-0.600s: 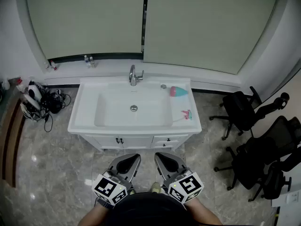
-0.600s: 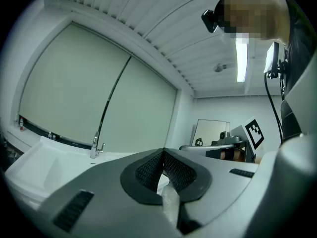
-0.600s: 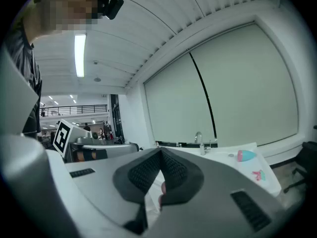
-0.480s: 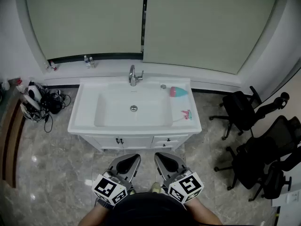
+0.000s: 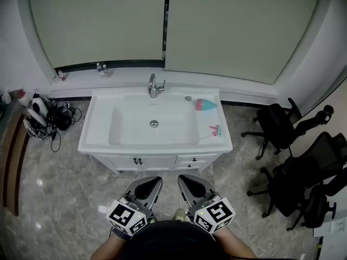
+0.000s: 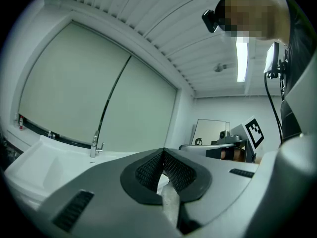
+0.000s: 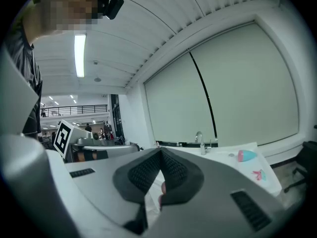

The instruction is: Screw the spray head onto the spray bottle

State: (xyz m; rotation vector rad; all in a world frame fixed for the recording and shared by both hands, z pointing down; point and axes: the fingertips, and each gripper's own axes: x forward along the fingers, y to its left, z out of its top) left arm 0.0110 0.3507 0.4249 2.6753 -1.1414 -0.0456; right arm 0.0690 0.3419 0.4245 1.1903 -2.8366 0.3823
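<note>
While the left gripper [image 5: 149, 182] and right gripper [image 5: 188, 181] are held shut and empty, the lying bottle [image 5: 206, 105] could be rolled away if nudged.

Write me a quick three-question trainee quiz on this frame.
1. True or false: the right gripper holds the spray head.
2. Where does the bottle lie? A) on the floor B) on the sink's right ledge C) under a chair
3. Fill in: the faucet stands at the sink's ____ edge.
Key: 1 false; 2 B; 3 back.
</note>
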